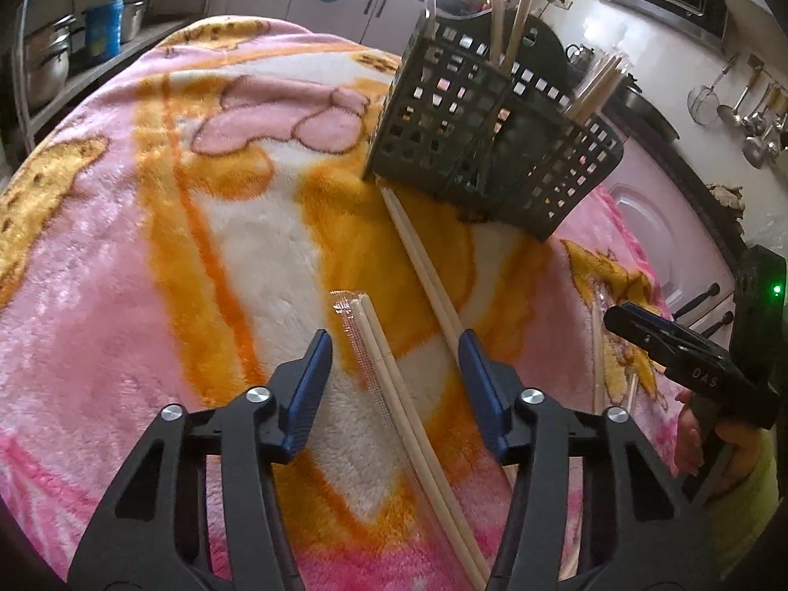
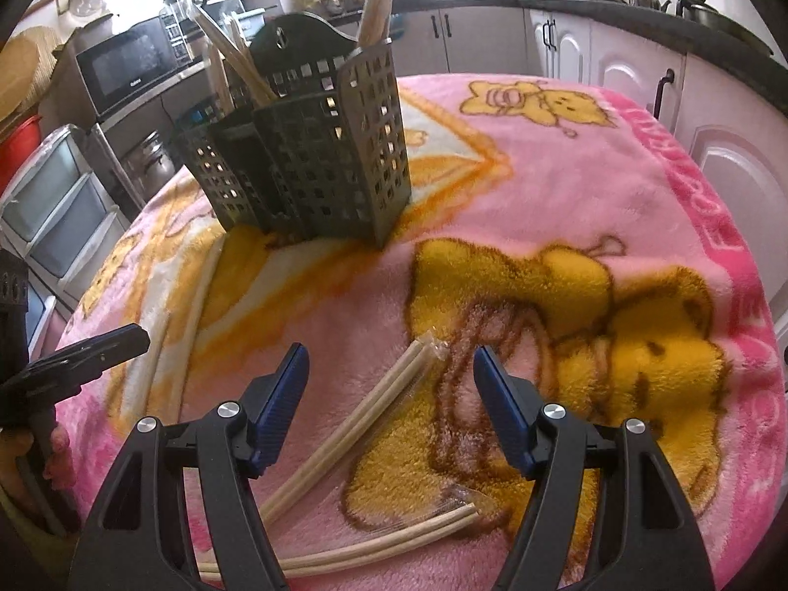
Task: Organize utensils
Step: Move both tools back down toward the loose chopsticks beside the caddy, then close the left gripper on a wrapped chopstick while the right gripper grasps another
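A dark grey slotted utensil holder [image 1: 492, 133] stands on the blanket with several chopstick pairs upright in it; it also shows in the right wrist view [image 2: 315, 152]. My left gripper [image 1: 394, 344] is open and empty, its jaws either side of a plastic-wrapped chopstick pair [image 1: 394, 394] lying on the blanket. A second pair [image 1: 423, 266] lies from the holder's base toward the right finger. My right gripper [image 2: 391, 364] is open and empty above a wrapped pair [image 2: 364, 413]. Another wrapped pair [image 2: 394, 537] lies nearer the camera. The right gripper also shows in the left wrist view [image 1: 640, 330].
A pink and orange fleece blanket [image 2: 566, 187] covers the round table. A further chopstick pair [image 2: 182, 335] lies left of the holder. Kitchen cabinets [image 2: 625, 69], a microwave [image 2: 123, 64] and shelves with pots [image 1: 49, 64] surround the table.
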The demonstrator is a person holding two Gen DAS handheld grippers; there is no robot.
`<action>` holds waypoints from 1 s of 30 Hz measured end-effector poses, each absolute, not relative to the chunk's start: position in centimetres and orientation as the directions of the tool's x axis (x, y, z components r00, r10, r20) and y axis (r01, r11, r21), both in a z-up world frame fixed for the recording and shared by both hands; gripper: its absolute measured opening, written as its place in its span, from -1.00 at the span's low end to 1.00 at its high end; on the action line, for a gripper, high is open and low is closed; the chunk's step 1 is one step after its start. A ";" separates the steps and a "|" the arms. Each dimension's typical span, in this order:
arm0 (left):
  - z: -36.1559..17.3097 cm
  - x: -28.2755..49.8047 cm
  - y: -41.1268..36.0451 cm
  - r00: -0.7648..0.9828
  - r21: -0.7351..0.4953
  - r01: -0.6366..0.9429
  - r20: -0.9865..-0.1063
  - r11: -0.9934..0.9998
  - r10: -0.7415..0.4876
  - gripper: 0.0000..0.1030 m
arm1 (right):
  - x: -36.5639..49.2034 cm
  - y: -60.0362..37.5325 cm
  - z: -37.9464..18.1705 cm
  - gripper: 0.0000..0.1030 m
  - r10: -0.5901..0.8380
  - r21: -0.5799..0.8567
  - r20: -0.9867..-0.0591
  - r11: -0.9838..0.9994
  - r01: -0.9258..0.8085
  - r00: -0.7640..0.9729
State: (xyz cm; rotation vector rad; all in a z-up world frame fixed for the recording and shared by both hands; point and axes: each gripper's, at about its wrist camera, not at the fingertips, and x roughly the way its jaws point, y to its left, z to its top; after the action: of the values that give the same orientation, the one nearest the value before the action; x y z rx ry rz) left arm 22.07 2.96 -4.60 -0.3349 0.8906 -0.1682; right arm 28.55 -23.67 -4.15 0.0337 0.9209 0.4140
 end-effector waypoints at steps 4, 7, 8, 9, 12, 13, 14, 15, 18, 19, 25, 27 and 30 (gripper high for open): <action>-5.2 22.7 2.8 0.610 -0.349 -0.007 -0.744 0.937 -0.272 -0.22 | 28.8 -23.6 -4.7 0.19 0.344 0.192 -0.779 0.927 -0.324 0.523; -5.2 23.1 2.8 0.611 -0.350 -0.013 -0.745 0.937 -0.270 -0.22 | 29.1 -23.5 -5.2 0.10 0.346 0.202 -0.790 0.926 -0.319 0.507; -5.2 23.2 2.8 0.610 -0.353 -0.016 -0.745 0.935 -0.271 -0.22 | 29.2 -23.4 -5.4 0.03 0.350 0.206 -0.792 0.925 -0.320 0.500; -5.2 23.3 2.8 0.609 -0.350 -0.017 -0.747 0.937 -0.268 -0.22 | 29.4 -23.2 -5.7 0.02 0.352 0.210 -0.795 0.923 -0.321 0.494; -5.3 23.6 2.7 0.610 -0.344 -0.020 -0.748 0.939 -0.261 -0.22 | 29.6 -23.0 -6.0 -0.16 0.331 0.186 -0.795 0.931 -0.315 0.508; -5.3 23.8 2.7 0.611 -0.344 -0.024 -0.748 0.939 -0.259 -0.22 | 29.8 -22.9 -6.0 -0.21 0.325 0.182 -0.795 0.933 -0.310 0.513; -5.3 23.8 2.7 0.611 -0.343 -0.025 -0.748 0.939 -0.257 -0.22 | 30.0 -22.9 -6.0 -0.30 0.322 0.181 -0.794 0.935 -0.306 0.515; -5.3 23.9 2.7 0.612 -0.340 -0.026 -0.749 0.940 -0.254 -0.23 | 30.1 -22.8 -6.1 -0.37 0.321 0.181 -0.793 0.936 -0.303 0.517; -5.4 24.1 2.5 0.613 -0.323 -0.031 -0.753 0.946 -0.237 -0.27 | 30.5 -22.6 -6.0 -0.62 0.331 0.184 -0.783 0.932 -0.313 0.526; -5.4 24.1 2.4 0.613 -0.318 -0.032 -0.755 0.947 -0.233 -0.29 | 30.7 -22.5 -6.0 -0.65 0.341 0.188 -0.779 0.928 -0.322 0.526; -5.6 24.3 3.3 0.610 -0.302 -0.062 -0.766 0.951 -0.203 -0.73 | 31.2 -21.4 -5.4 -0.78 0.359 0.187 -0.765 0.918 -0.350 0.535; -5.6 24.3 3.8 0.608 -0.317 -0.063 -0.764 0.946 -0.216 -0.75 | 31.3 -20.9 -5.0 -0.80 0.363 0.183 -0.759 0.915 -0.359 0.540; -5.6 24.3 4.1 0.608 -0.327 -0.069 -0.763 0.943 -0.220 -0.83 | 31.4 -20.1 -4.0 -0.81 0.377 0.181 -0.743 0.908 -0.377 0.552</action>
State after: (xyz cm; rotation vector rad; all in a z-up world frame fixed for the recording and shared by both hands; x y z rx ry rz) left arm 24.32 4.07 -5.57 -0.3415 0.9178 -0.0897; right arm 31.42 -20.14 -4.04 0.0008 0.8790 0.4457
